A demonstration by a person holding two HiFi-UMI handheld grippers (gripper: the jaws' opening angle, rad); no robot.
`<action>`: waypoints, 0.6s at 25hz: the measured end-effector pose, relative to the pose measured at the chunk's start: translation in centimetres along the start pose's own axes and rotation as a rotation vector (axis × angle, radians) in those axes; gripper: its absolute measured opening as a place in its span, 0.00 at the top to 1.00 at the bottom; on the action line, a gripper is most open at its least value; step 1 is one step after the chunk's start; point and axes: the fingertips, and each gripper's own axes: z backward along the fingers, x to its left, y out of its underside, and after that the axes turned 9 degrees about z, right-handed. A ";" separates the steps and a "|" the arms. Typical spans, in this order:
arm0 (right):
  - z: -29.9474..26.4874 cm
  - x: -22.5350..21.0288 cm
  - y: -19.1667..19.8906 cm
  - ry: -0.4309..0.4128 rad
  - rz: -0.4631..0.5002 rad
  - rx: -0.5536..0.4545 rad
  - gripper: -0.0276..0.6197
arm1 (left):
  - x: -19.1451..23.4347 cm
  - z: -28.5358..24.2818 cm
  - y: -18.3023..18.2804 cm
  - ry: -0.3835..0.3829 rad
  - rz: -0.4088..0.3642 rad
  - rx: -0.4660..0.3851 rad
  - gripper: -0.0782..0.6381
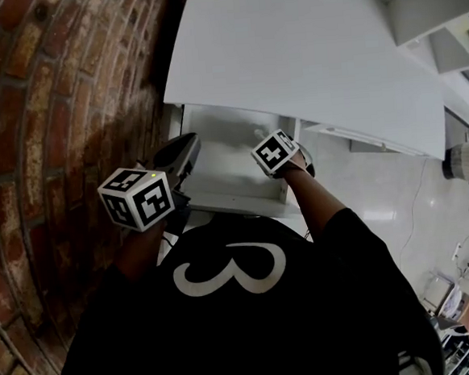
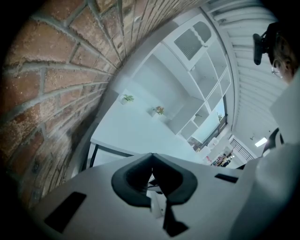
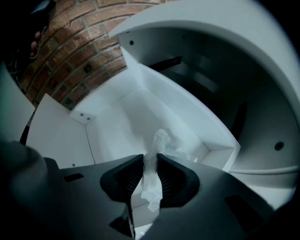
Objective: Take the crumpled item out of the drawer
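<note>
White and flimsy, the crumpled wad of thin film (image 3: 161, 140) is pinched between the dark ribbed pads of the right gripper (image 3: 150, 164), whose jaws are closed on a narrow neck of it. One tail hangs down behind the pads, while the bulkier end pokes out ahead of the tips, low inside the open white drawer (image 3: 178, 108) near its far right corner. Whether that end touches the drawer floor or sits just above it I cannot tell. The hold looks slight, so the main risk is that the film slides out or tears under a quick pull and drops back into the drawer. The loose front end might also catch on the drawer wall, or on the underside of the white bench top (image 1: 305, 56) overhanging it. A slow, straight lift towards the person seems safest. The left gripper (image 2: 152, 161) is closed on nothing and plays no part, held to the drawer's left beside the red brick wall (image 2: 51, 79).
</note>
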 end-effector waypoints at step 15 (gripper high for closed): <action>11.1 3.3 -2.4 -0.148 -0.062 -0.462 0.80 | -4.6 2.2 1.2 -0.016 -0.022 -0.045 0.89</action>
